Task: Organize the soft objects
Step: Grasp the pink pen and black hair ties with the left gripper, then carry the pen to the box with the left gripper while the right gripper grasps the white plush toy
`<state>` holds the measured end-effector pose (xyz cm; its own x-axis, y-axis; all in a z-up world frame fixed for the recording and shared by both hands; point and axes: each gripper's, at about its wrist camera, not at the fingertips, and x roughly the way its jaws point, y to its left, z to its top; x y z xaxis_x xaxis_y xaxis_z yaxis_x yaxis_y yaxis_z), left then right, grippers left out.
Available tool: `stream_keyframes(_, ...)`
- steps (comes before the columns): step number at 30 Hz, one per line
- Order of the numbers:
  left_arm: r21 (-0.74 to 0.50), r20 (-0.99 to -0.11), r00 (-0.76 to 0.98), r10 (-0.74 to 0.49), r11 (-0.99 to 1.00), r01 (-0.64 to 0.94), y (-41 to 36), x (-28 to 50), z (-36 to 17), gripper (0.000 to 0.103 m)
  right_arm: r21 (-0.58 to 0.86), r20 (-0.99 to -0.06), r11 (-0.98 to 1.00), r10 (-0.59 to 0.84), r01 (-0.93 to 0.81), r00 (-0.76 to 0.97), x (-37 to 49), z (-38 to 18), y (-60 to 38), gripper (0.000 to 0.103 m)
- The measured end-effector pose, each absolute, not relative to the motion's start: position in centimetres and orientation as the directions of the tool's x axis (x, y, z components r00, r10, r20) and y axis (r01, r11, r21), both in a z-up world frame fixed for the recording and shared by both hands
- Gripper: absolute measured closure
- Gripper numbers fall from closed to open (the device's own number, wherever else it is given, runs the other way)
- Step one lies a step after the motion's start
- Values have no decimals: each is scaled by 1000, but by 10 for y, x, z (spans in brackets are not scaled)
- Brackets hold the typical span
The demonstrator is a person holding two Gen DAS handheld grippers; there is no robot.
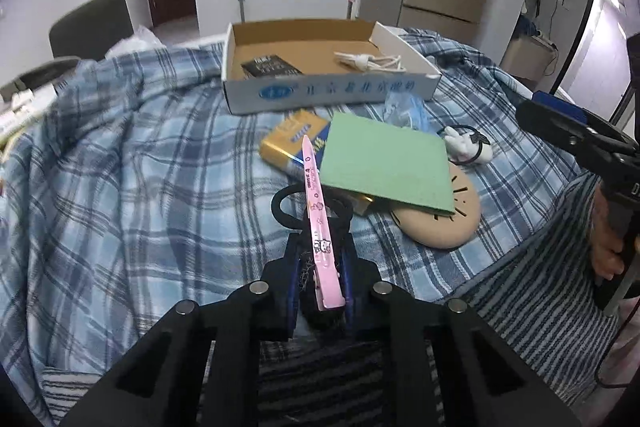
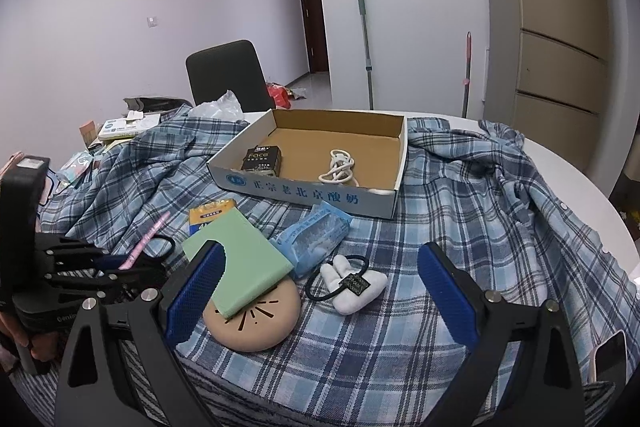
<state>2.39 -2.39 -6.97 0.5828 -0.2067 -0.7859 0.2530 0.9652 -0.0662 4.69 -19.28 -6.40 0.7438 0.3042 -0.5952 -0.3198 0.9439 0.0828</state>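
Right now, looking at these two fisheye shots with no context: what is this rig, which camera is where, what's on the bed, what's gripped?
No robot arm here: a person holds a two-finger gripper in each hand, each with a camera looking along its fingers.

The left wrist view shows the left gripper, jaws shut on a pink hair clip together with a black hair tie. The right wrist view shows the right gripper, jaws wide open and holding nothing.

A blue plaid cloth covers the surface. On it lie a cardboard box holding a white cable and a black packet, a green card over a tan round pad, a blue packet and a white plush hair tie.
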Motion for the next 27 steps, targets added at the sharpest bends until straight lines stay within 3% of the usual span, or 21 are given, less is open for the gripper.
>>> stream_keyframes(10, -12, -790, 601, -119, 984, 179, 1, 31, -66, 84, 74, -605, 944, 299, -321, 738, 49, -66, -191, 7)
stream_keyframes(15, 93, -808, 588, -37, 977, 190, -7, 34, -73, 84, 83, -607, 947, 296, -312, 738, 49, -66, -194, 6)
stream_keyframes(21, 40, -854, 520, -28, 992, 119, 15, 49, -84, 85, 69, -605, 951, 281, -302, 745, 48, -65, -193, 6)
stream_keyframes(27, 103, -847, 531, 28, 988, 112, 20, 47, -81, 85, 77, -611, 946, 295, -316, 735, 49, -66, -193, 6)
